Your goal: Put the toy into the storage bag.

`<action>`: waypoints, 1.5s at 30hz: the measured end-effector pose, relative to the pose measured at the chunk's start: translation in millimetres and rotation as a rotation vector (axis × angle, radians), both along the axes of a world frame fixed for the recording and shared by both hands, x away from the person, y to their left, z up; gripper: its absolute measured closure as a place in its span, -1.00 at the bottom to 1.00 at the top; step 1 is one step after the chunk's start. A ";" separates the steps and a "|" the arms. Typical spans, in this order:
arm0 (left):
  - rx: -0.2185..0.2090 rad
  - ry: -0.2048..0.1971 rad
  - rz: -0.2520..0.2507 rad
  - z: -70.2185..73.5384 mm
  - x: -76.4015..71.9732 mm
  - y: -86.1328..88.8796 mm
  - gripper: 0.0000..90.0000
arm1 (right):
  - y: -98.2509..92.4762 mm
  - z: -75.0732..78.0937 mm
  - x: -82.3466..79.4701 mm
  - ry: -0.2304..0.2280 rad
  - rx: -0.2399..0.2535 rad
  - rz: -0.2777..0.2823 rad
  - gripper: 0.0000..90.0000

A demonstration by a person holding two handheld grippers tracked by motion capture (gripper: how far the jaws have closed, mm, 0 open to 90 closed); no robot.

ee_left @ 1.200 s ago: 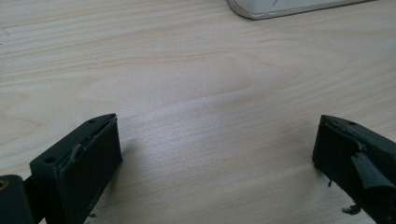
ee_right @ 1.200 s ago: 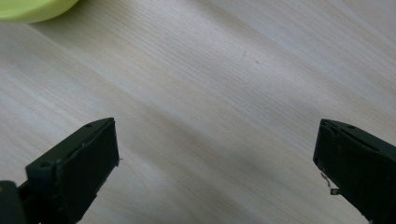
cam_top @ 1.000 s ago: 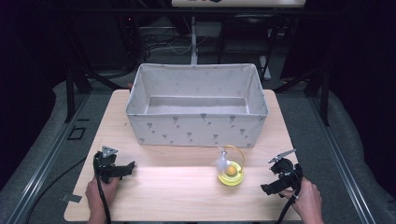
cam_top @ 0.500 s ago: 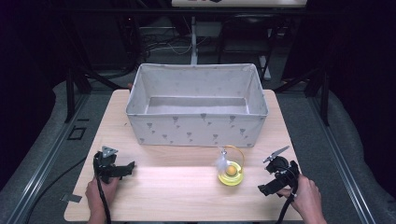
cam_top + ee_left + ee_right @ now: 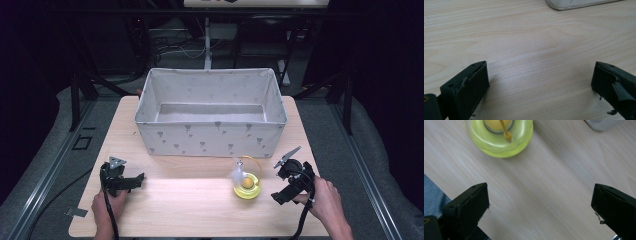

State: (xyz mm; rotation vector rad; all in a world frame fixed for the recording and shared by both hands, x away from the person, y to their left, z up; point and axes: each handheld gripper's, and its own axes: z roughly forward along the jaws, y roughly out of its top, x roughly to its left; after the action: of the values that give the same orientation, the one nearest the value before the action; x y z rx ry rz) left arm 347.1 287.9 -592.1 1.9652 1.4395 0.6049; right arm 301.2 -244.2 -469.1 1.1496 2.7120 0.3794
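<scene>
A yellow-green ring toy (image 5: 247, 187) with an orange ball inside, a thin arched wire and a white feather lies on the wooden table (image 5: 200, 220), just in front of the grey fabric box (image 5: 210, 135). My right gripper (image 5: 278, 185) is to the right of the toy, a short gap away, jaws open and turned toward it. In the right gripper view the toy (image 5: 499, 135) lies ahead of and to the left of the open right gripper (image 5: 539, 202). My left gripper (image 5: 136, 180) rests open at the table's front left. Between its jaws is bare wood (image 5: 540, 80).
The box is open-topped with nothing visible inside, and spans the table's far half. Its corner shows in the left gripper view (image 5: 579, 3) and in the right gripper view (image 5: 601, 123). Dark floor and a metal frame surround the table.
My right gripper has shifted a little left and forward, toward the toy. The left gripper and the toy have stayed where they were.
</scene>
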 end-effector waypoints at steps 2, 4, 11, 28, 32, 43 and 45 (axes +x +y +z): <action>0.000 0.000 0.000 0.0 0.0 0.0 -0.97 | 2.3 1.6 1.0 -0.002 0.004 0.011 -0.98; 0.000 0.000 -0.001 0.0 0.0 0.1 -0.97 | 7.6 3.1 2.3 -0.004 0.012 0.020 -1.00; -0.001 0.000 0.000 -0.1 0.1 0.0 -0.97 | 22.5 10.2 10.2 0.006 0.006 0.074 -1.00; -0.001 0.000 0.000 -0.1 0.0 0.0 -0.97 | 51.7 38.8 19.4 0.003 0.010 0.208 -0.13; -0.001 0.000 0.000 0.0 0.0 0.0 -0.97 | 58.7 45.8 20.7 -0.003 -0.010 0.229 0.19; -0.001 0.000 0.000 -0.1 0.1 0.1 -0.97 | 70.3 51.2 25.4 0.013 -0.058 0.260 0.83; -0.001 0.000 0.000 -0.1 0.1 0.1 -0.97 | 72.1 51.8 25.7 0.019 -0.065 0.258 0.92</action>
State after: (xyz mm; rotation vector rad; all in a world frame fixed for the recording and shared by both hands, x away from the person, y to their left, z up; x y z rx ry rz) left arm 347.2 287.9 -592.2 1.9644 1.4392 0.6044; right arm 326.9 -172.1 -417.3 0.7916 2.8730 0.3126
